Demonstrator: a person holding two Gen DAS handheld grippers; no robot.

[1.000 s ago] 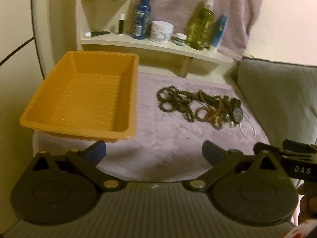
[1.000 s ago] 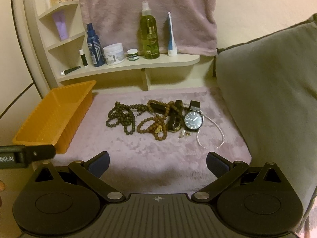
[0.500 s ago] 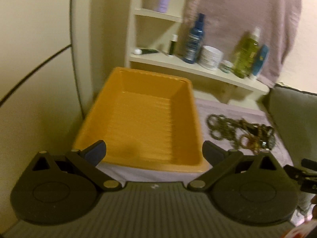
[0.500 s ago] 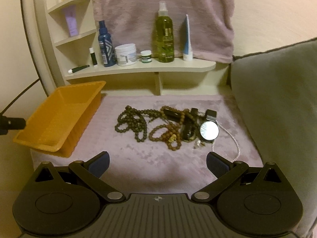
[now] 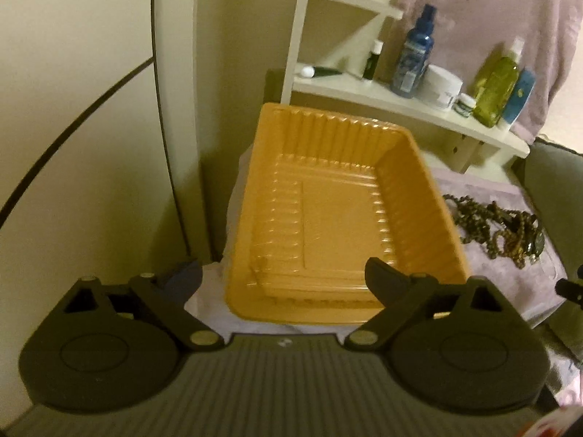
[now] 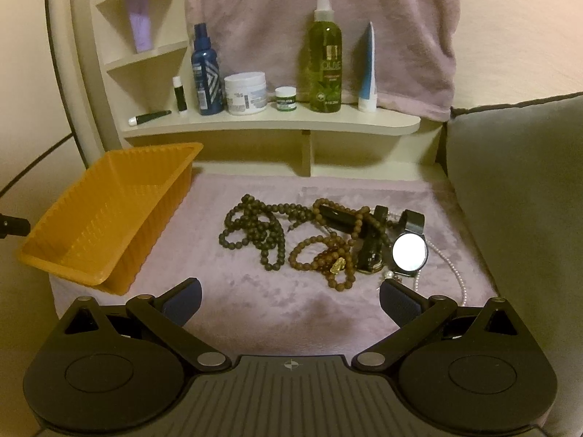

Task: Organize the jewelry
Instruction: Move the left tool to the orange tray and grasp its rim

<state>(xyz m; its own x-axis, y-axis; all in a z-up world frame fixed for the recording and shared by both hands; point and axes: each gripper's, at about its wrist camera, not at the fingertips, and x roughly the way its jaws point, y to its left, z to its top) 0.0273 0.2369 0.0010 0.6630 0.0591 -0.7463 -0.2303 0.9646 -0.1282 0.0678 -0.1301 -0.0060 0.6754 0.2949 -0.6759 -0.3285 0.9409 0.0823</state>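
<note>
While both grippers hang empty with their fingers spread wide, nothing of the jewelry has yet reached the orange tray [image 6: 109, 215], so the judgement is that the sorting has not begun. Mauve plush cloth [image 6: 291, 309] covers the whole work surface, soft and napped; a grey cushion [image 6: 517, 196] bounds it on the right, and a cream shelf [image 6: 277, 123] of bottles and jars runs along the back. Orange tray: thin moulded plastic, rectangular, ribbed walls, bare inside, at the left edge of the cloth, well apart from the pile. Left gripper [image 5: 284, 276] hovers over the tray's near rim; right gripper [image 6: 289, 298] faces the jewelry heap [image 6: 324, 240] from the near side. Heap, large to small: dark wooden bead strand [image 6: 255, 233], looped and matte; brown bead bracelets [image 6: 328, 258] with a small gold charm; black watch [image 6: 408, 249] with a round face throwing glare; thin pearl strand [image 6: 457, 276] trailing to the right. Pieces overlap and look tangled in the middle (which strand crosses which cannot be told). Best approach, as judged: take an outlying piece first, probably the dark strand on the tray side, pinch several beads at a bunched loop rather than a single bead, lift slowly to see what drags along, and let the left gripper steady the light tray, which would likely slide on the plush.
</note>
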